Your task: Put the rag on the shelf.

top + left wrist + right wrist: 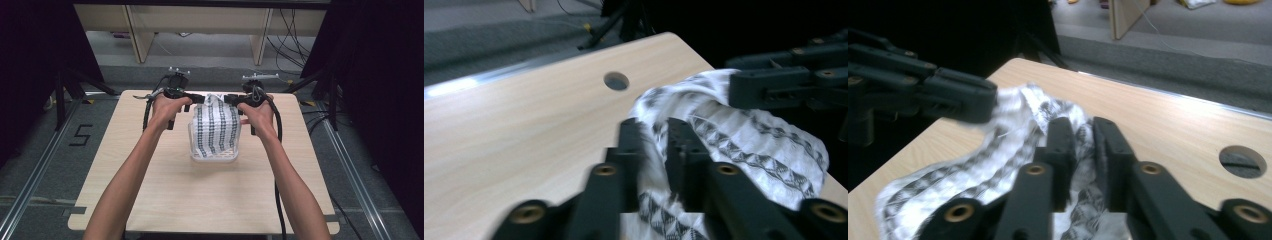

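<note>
High view: the white cloth with black patterned stripes (pixel 216 129) sits upper centre of the frame, held up over a clear plastic rectangular container (pixel 214 156) that stands on the pale wood-grain desk (pixel 200 200). The cloth's lower part hangs into the container. The left tongs (pixel 199 99) grip the cloth's top left edge; the right tongs (pixel 229 100) grip its top right edge. Both of the person's forearms come in from the bottom of the frame. The two tongs are near each other, with the cloth's top edge between them.

Left gripper view: the left tongs (pixel 655 134), lower centre, are nearly closed, a fold of the patterned cloth (pixel 749 145) pinched between the jaws. The right tongs (pixel 736 90) hold the cloth at the upper right. A round hole in the desk (pixel 616 80) sits upper centre.

Right gripper view: the right tongs (pixel 1082 134), lower centre, are nearly closed on a fold of cloth (pixel 998 150). The left tongs (pixel 990 100) clamp the cloth at the left. A round desk hole (pixel 1242 161) lies at the right edge.
</note>
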Available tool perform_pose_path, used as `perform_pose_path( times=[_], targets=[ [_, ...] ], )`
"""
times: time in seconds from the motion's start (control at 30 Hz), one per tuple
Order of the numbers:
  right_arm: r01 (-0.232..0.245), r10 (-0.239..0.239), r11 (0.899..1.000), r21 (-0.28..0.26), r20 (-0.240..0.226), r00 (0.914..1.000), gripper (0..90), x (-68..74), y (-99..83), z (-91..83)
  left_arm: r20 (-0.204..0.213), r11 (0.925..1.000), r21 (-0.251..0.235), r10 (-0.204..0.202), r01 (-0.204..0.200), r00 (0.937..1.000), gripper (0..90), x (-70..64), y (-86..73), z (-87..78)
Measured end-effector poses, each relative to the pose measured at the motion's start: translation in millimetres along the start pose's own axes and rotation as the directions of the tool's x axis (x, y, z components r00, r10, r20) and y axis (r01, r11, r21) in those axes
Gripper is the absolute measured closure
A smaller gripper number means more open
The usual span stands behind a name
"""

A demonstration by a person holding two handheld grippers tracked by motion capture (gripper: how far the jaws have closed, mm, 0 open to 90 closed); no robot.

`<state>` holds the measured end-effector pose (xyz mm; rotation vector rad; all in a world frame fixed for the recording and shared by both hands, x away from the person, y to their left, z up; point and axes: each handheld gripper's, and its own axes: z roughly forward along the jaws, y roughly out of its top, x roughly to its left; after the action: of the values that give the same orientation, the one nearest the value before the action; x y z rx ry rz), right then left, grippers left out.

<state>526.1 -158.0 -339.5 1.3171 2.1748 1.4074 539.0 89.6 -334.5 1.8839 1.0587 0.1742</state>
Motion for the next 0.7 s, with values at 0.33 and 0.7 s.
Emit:
perform_pose_path(
  times=[0.33,0.7],
  targets=[
    [0.004,-0.004,1.000,0.010,0.036,0.9993,54.9,-1.1,-0.3,-2.9,-0.015,0.9997,0.016,0.020,-0.020,0.9997,48.2,-9.5,-0.3,-7.5],
    [0.049,-0.048,0.999,-0.014,0.020,0.9986,48.9,3.1,1.0,-24.5,-0.006,0.9997,-0.024,-0.003,0.003,1.0000,37.7,-11.5,-8.6,-24.8]
  ],
)
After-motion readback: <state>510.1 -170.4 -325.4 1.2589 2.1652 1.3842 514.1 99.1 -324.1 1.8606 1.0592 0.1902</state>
